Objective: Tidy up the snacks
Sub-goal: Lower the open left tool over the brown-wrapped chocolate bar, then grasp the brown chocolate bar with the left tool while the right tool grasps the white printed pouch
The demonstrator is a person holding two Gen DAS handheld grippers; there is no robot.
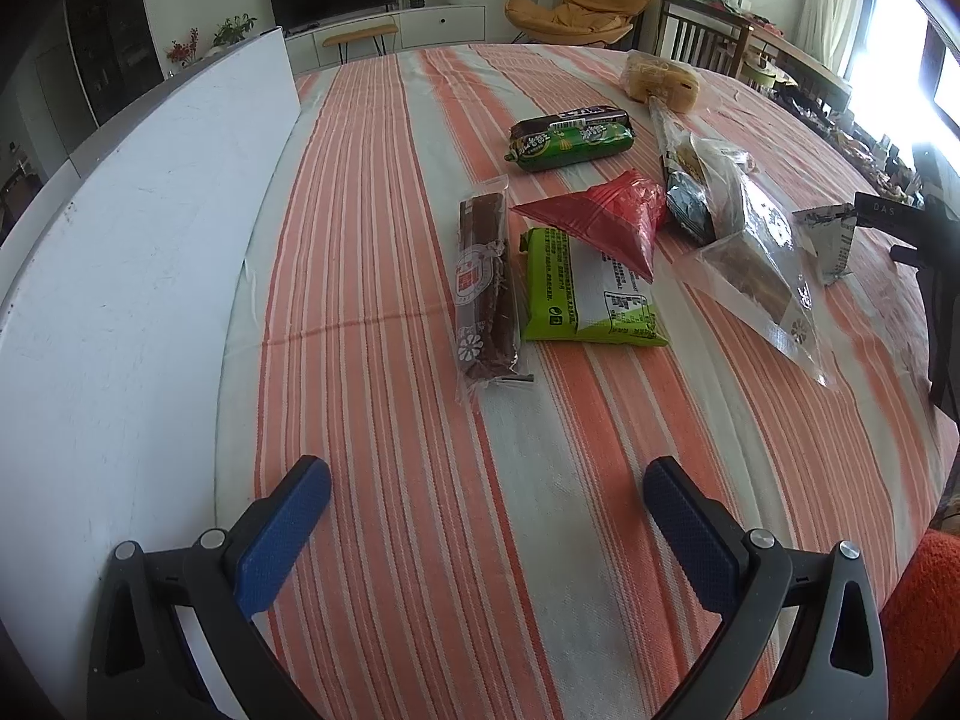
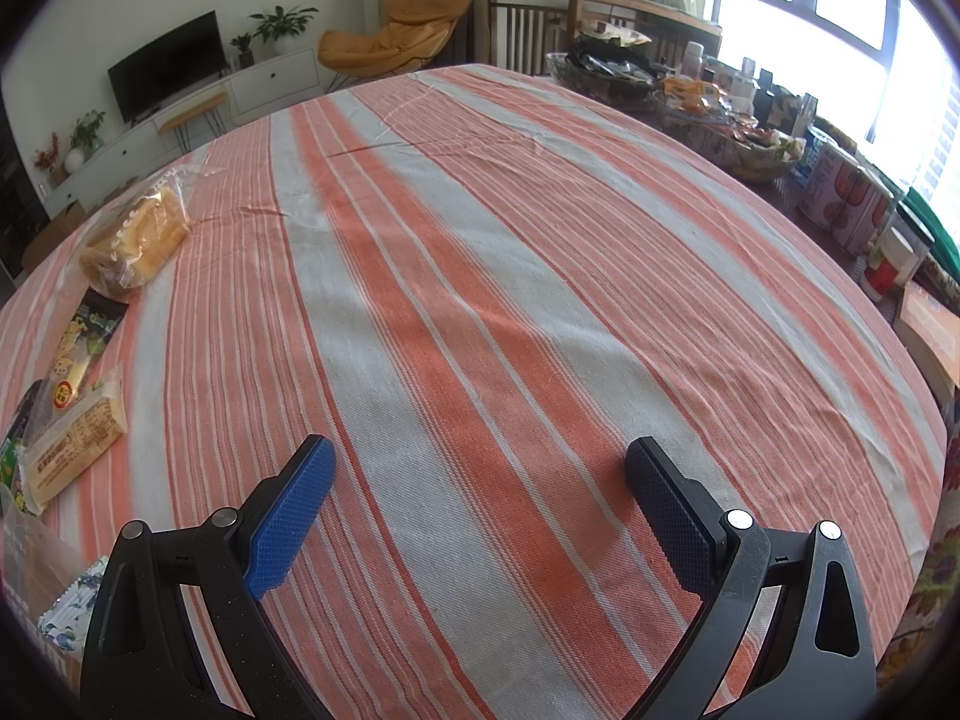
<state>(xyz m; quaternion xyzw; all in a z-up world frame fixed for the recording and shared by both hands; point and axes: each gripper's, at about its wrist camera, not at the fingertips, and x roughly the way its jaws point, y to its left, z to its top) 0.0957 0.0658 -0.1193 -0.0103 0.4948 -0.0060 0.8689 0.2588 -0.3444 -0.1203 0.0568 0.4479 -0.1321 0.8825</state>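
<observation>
Several snack packs lie on the striped tablecloth (image 1: 390,300) ahead of my left gripper (image 1: 486,474), which is open and empty. Nearest are a long dark bar in clear wrap (image 1: 483,282) and a green-and-white packet (image 1: 591,294) under a red triangular pack (image 1: 600,216). Farther off lie a green roll pack (image 1: 570,138), clear bags of brown cake (image 1: 750,252) and a bagged bread (image 1: 663,81). My right gripper (image 2: 480,456) is open over bare cloth. At its left lie the bread (image 2: 135,240), a yellow-and-black packet (image 2: 84,342) and a beige packet (image 2: 72,444).
A white board (image 1: 132,276) runs along the table's left side. The other gripper's black body (image 1: 912,222) shows at the right edge of the left wrist view. Cans, jars and bowls (image 2: 840,204) crowd the far right beyond the cloth. An orange cushion (image 1: 924,612) sits below.
</observation>
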